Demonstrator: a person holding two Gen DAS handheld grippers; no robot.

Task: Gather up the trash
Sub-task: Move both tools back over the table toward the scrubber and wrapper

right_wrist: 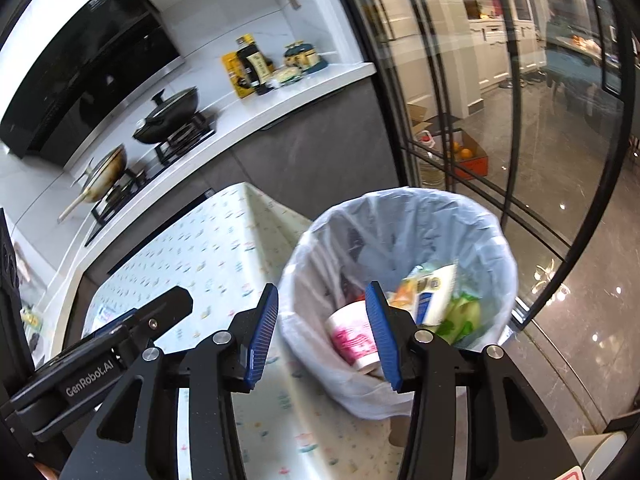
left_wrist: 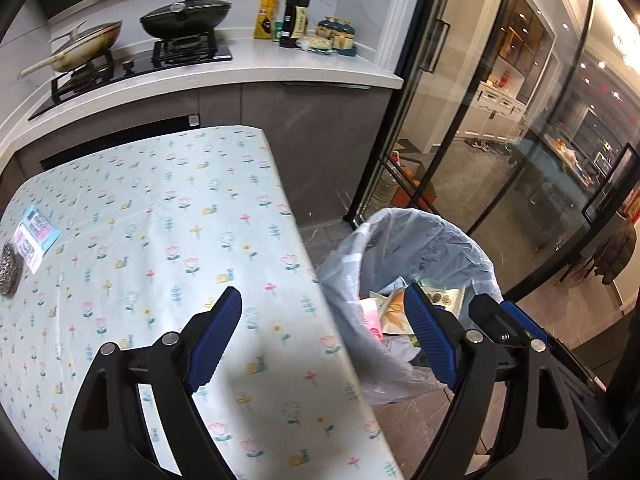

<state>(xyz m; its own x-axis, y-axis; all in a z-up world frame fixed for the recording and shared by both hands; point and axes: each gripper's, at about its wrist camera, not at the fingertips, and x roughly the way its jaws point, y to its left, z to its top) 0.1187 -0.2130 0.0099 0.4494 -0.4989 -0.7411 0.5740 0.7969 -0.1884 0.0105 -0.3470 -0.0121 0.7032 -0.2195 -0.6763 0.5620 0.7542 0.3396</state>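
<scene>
A bin lined with a pale plastic bag stands on the floor at the table's right edge. It holds a pink-and-white cup, a white carton, green wrappers and other packets. My left gripper is open and empty, over the table's right edge. My right gripper is open and empty, above the bin's near rim. A blue-and-pink packet and a steel wool scrubber lie on the table at far left.
The table has a floral cloth. Behind it a counter holds a stove with two pans, bottles and jars. Glass sliding doors stand right of the bin. The left gripper's body shows in the right wrist view.
</scene>
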